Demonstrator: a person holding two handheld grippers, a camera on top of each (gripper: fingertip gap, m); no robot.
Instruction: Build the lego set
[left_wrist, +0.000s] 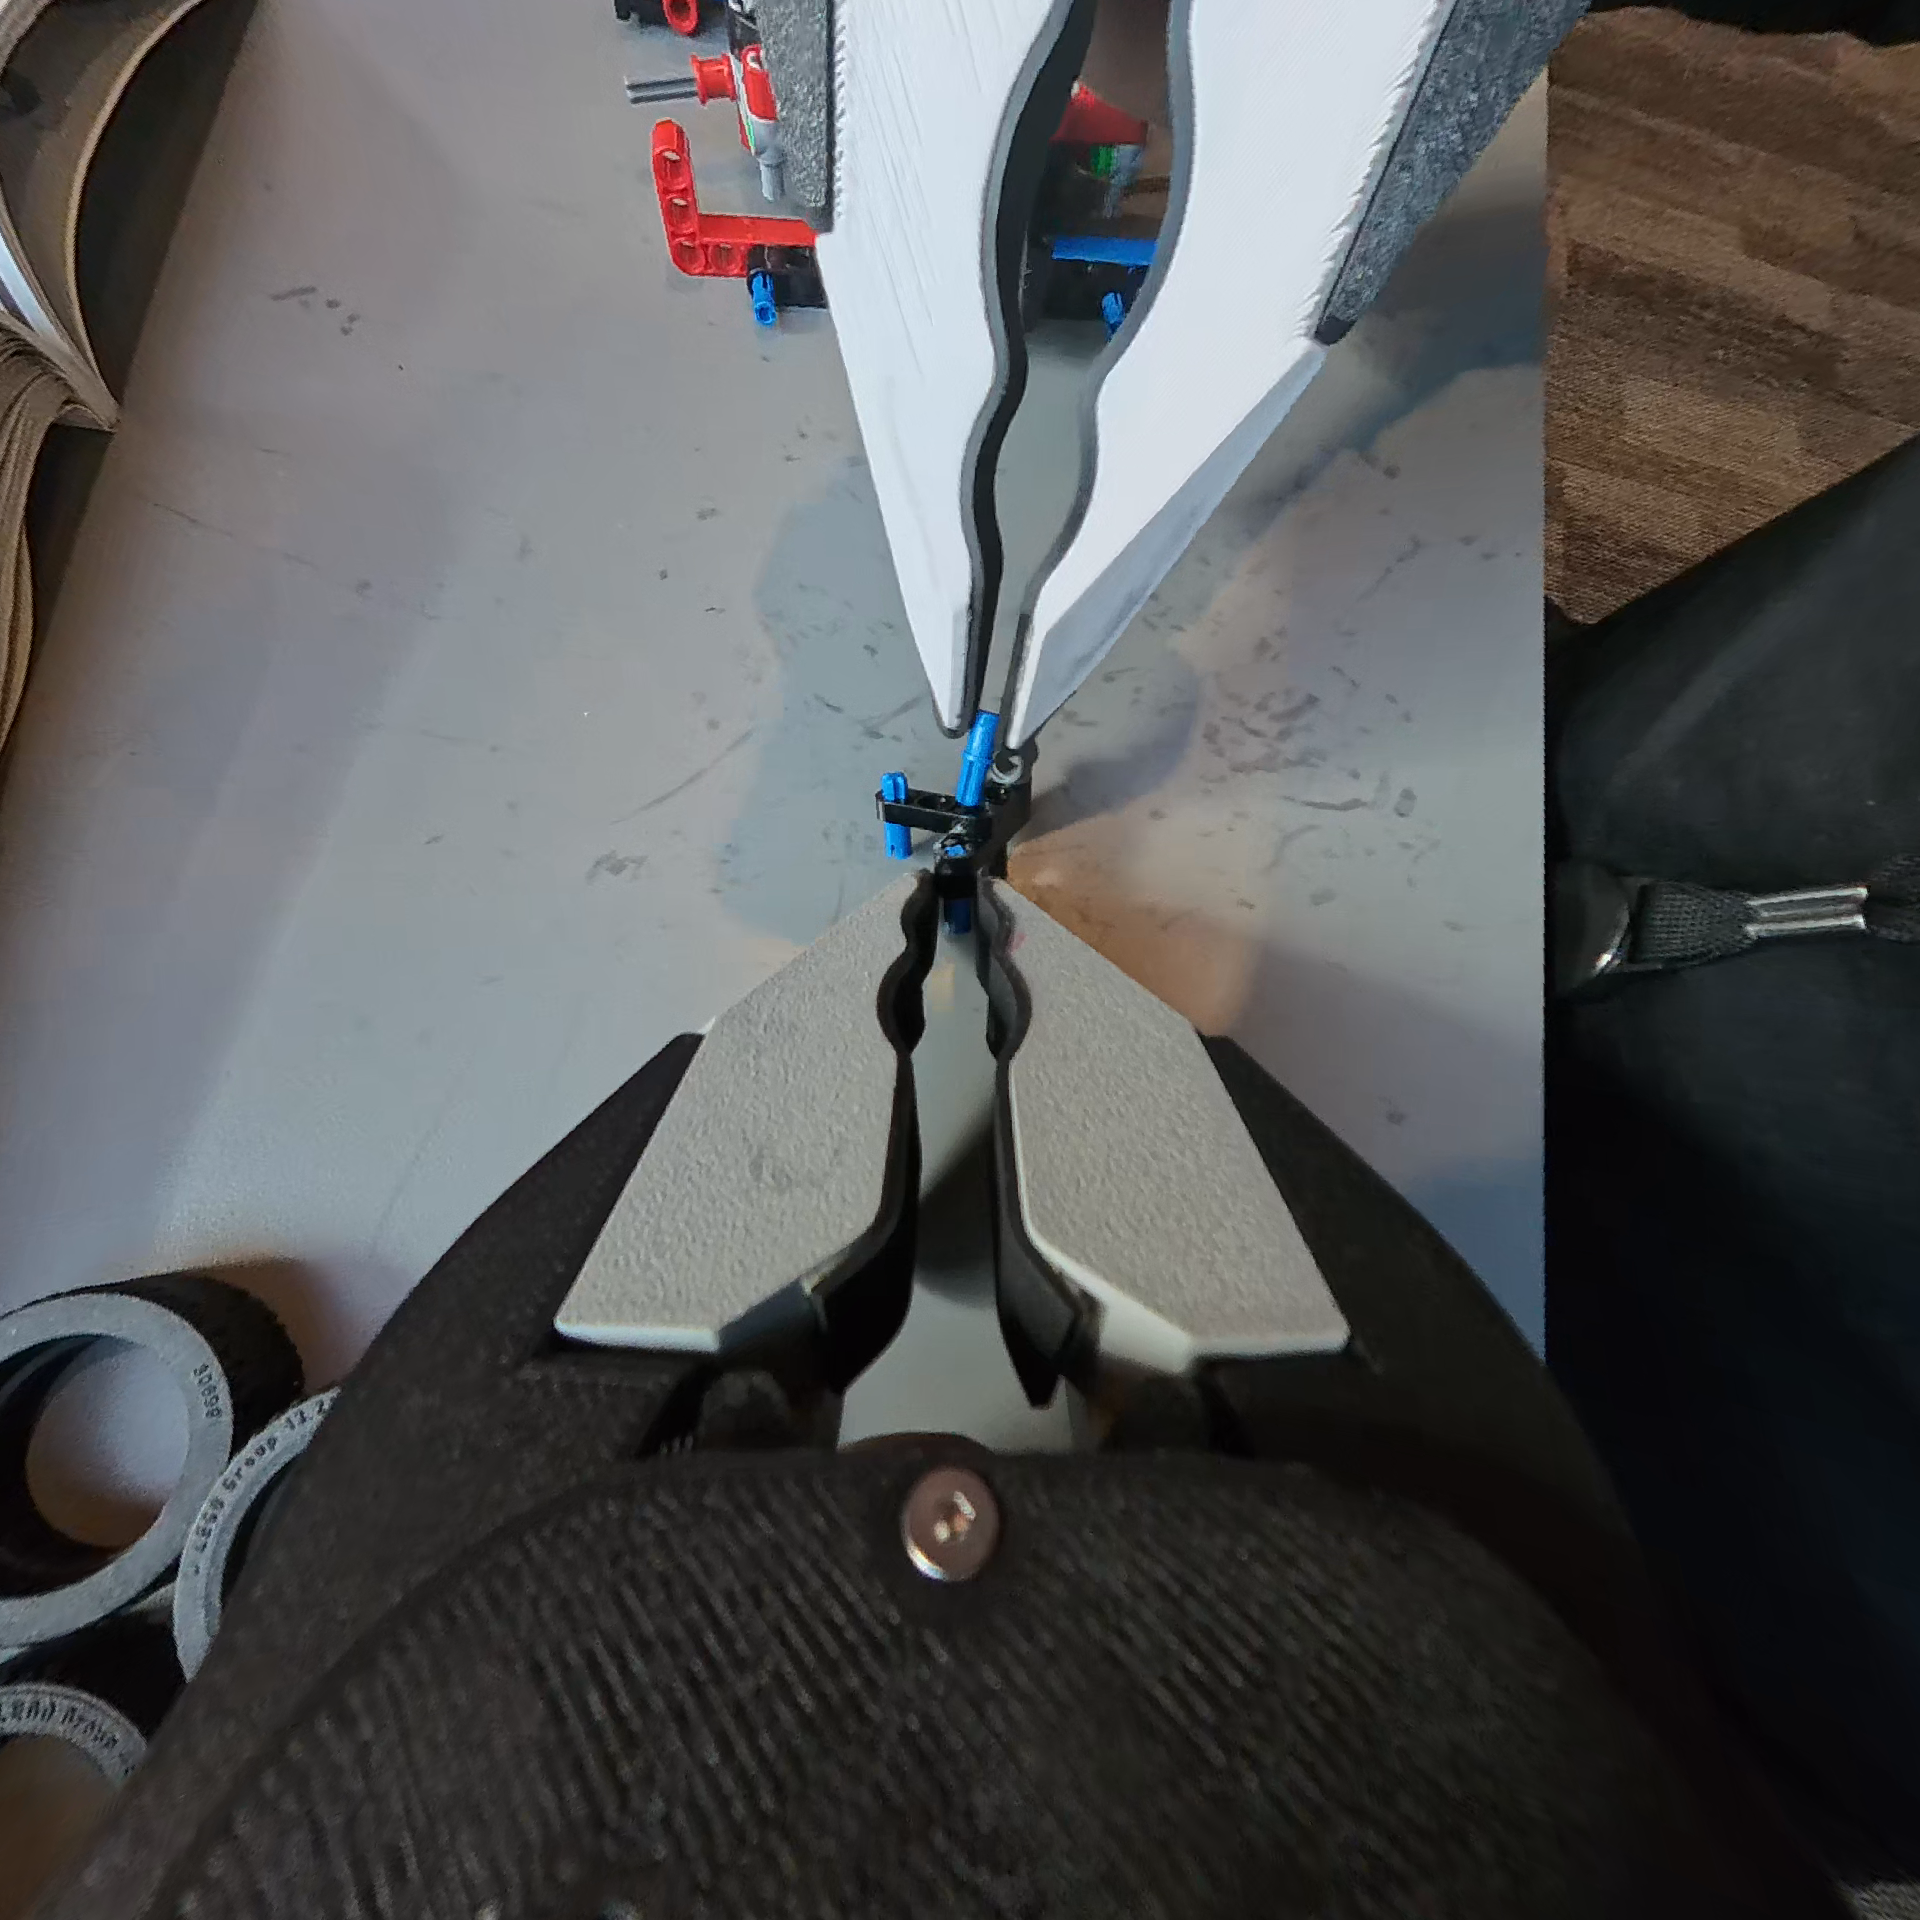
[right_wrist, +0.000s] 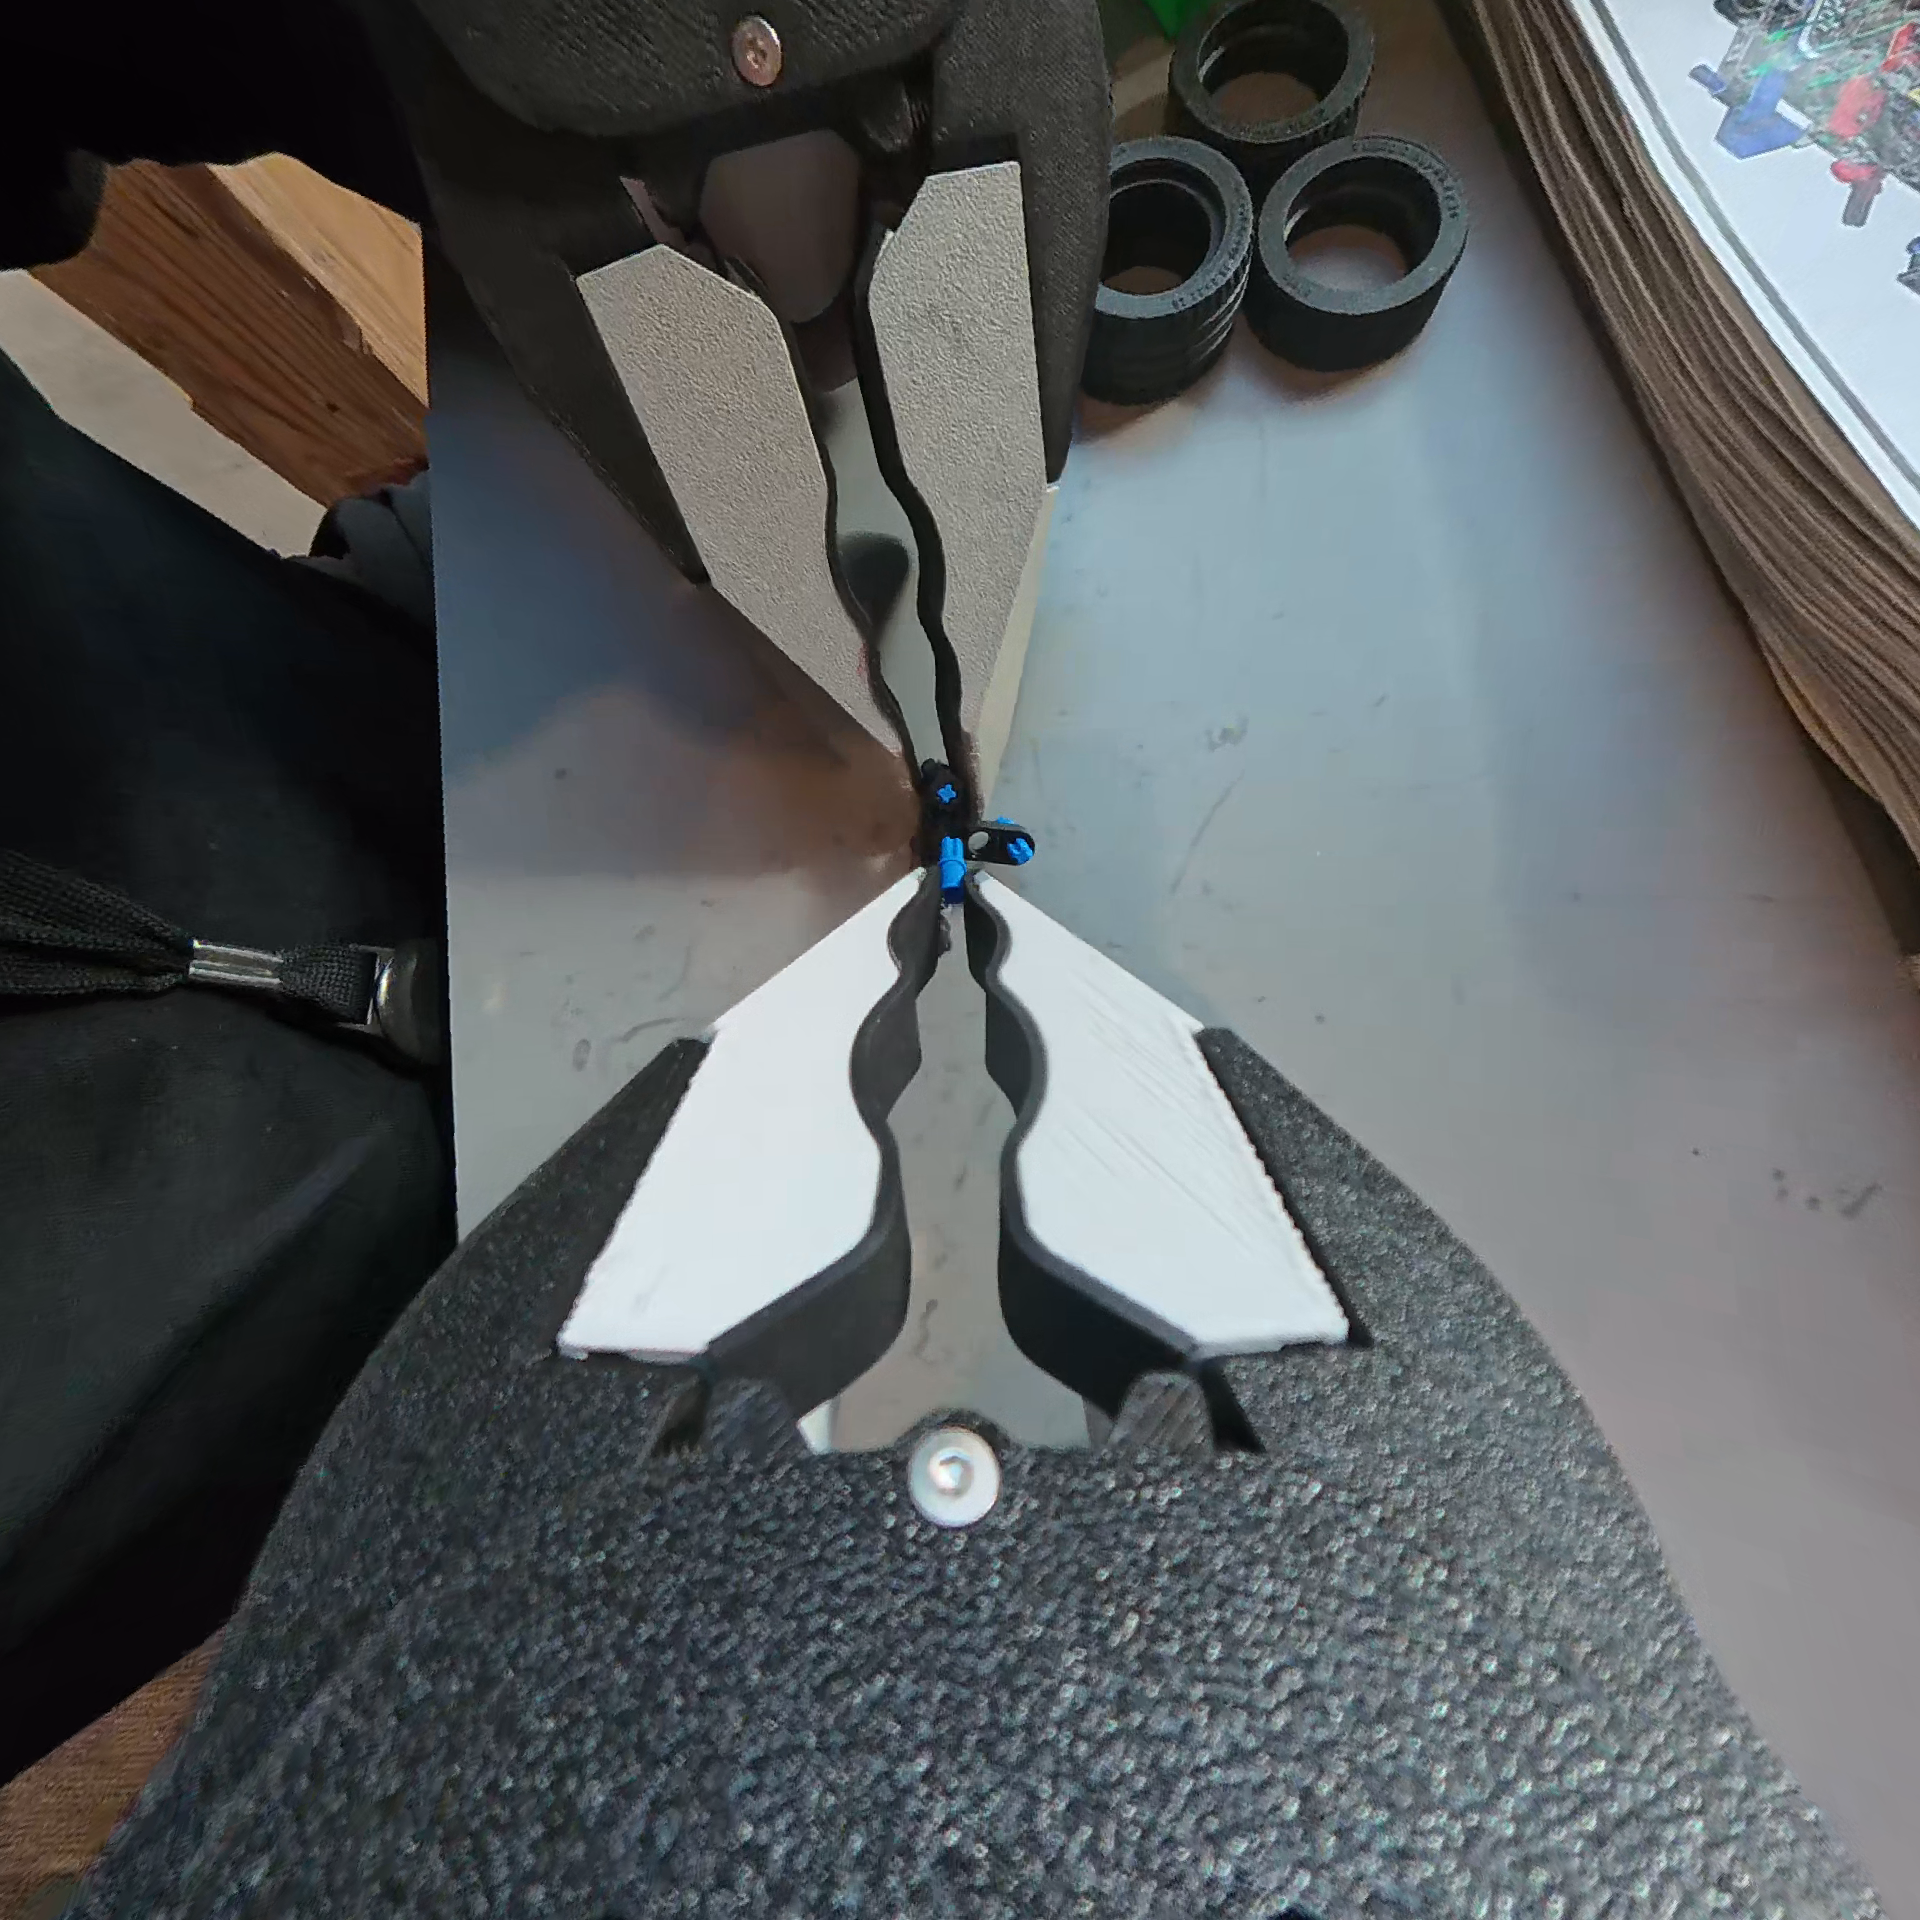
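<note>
My left tool (left_wrist: 961, 894), with matte grey, grainy finger plates and wavy black inner pads, is closed on the near end of a small black beam assembly (left_wrist: 951, 816), gripped at its tips. My right tool (right_wrist: 948, 891), with smooth white, finely ribbed finger plates and the same wavy black pads, meets it tip to tip and is closed on a blue pin (right_wrist: 948, 862) that stands in the assembly. A second blue pin (left_wrist: 891, 814) sits through the assembly's free end, to the side of both tools. I see the assembly held just above the tabletop (left_wrist: 416, 727), a smooth grey, scuffed surface, close to the tabletop's edge.

Behind the assembly, beyond my right tool, lie loose parts: a red L-shaped beam (left_wrist: 691, 213) with round holes, and further red, blue and black pieces. On the opposite side of the assembly, beside my left tool's black woven-textured body, stand black rubber tyres (right_wrist: 1351, 249), ring-shaped and ribbed. Past the tyres lies a thick instruction booklet (right_wrist: 1766, 260), its stacked page edges showing.
</note>
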